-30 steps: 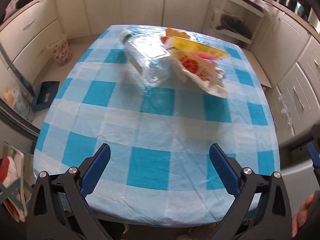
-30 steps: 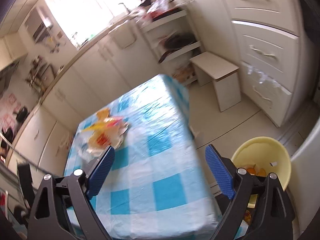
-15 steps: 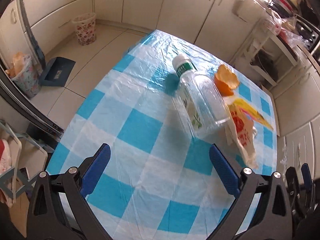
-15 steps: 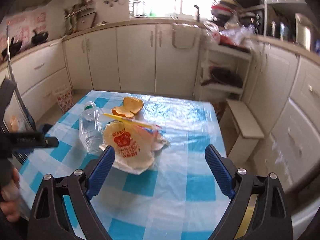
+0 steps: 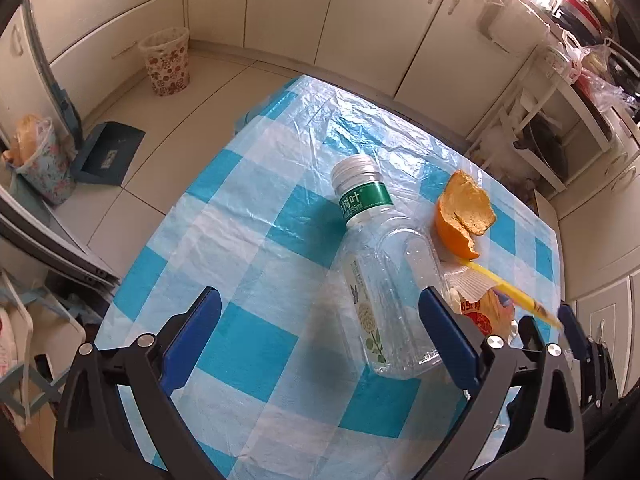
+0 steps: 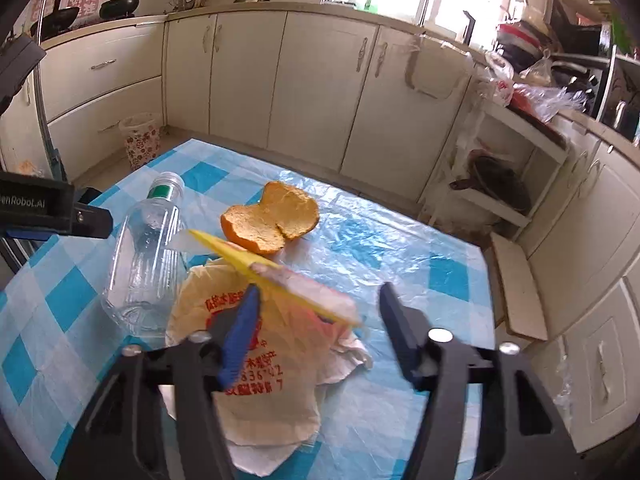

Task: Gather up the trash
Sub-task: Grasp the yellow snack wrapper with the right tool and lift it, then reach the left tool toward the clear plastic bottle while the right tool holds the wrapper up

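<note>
On the blue-checked tablecloth (image 5: 248, 320) a clear plastic bottle (image 5: 376, 280) with a green label lies on its side. My left gripper (image 5: 320, 332) hangs open over it, the bottle nearer the right-hand finger, no pad touching. An orange peel (image 5: 464, 216) lies beyond it. My right gripper (image 6: 320, 320) is low over a crumpled paper bag (image 6: 260, 368) with red print and a yellow wrapper (image 6: 272, 276). Its jaws are closing with this trash between them, and the right pad is still clear of it. Bottle (image 6: 144, 256) and peel (image 6: 272, 220) lie to the left and beyond.
A flowered waste bin (image 5: 166, 60) and a dark dustpan (image 5: 108, 152) stand on the floor beyond the table's left. A white open rack (image 6: 500, 184) with pans and a low stool (image 6: 516, 284) sit to the right. Cabinets line the walls.
Both grippers have moved in over the table toward the trash. The left now straddles the bottle. The right has rolled level, come down over the paper bag, and its jaws have narrowed.
</note>
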{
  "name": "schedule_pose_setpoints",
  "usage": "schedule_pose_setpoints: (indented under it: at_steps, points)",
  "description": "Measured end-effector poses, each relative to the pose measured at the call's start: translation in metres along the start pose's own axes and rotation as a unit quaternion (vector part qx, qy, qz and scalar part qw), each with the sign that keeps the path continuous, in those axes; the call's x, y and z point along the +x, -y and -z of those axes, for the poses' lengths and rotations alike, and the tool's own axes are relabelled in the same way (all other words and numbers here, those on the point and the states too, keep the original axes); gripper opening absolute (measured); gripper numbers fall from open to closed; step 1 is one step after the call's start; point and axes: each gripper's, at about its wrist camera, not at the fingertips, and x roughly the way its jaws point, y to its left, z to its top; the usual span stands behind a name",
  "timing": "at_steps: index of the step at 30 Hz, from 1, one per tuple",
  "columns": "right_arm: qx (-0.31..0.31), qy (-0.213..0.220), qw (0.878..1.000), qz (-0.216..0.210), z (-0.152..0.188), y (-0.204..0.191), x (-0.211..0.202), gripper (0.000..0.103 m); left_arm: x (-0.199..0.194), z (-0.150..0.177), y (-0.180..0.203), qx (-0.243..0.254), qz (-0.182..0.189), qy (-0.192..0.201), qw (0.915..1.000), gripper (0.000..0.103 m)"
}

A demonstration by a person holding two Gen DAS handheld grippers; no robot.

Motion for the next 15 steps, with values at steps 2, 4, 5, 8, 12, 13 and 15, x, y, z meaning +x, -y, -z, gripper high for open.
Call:
schedule_pose_setpoints:
  at_steps: [2, 4, 5, 8, 12, 13, 15]
  points:
    - [0.03, -0.015, 0.999, -0.024, -0.001, 0.006, 0.003, 0.016, -0.004, -0.001, 0.001, 0.003, -0.009, 0.015, 0.9998, 0.095]
    - [0.082, -0.019, 0.995, -0.048, 0.002, 0.022, -0.001, 0.012, -0.012, 0.0, 0.002, 0.01, -0.008, 0.028, 0.9995, 0.095]
    - [0.105, -0.019, 0.993, -0.057, 0.004, 0.03, -0.004, 0.01, -0.015, 0.0, 0.004, 0.016, -0.007, 0.035, 0.9992, 0.095]
    - [0.166, -0.021, 0.983, -0.073, 0.016, 0.057, -0.017, 0.005, -0.023, 0.008, 0.017, 0.056, -0.003, 0.044, 0.9975, 0.095]
    - [0.212, -0.023, 0.973, -0.087, 0.033, 0.083, -0.033, 0.004, -0.029, 0.033, 0.037, 0.121, 0.007, 0.037, 0.992, 0.095]
    - [0.219, -0.023, 0.971, -0.089, 0.037, 0.088, -0.039, 0.004, -0.032, 0.039, 0.041, 0.135, 0.011, 0.039, 0.9901, 0.095]
    - [0.225, -0.019, 0.97, -0.089, 0.039, 0.094, -0.048, 0.004, -0.039, 0.054, 0.05, 0.164, 0.013, 0.048, 0.9852, 0.095]
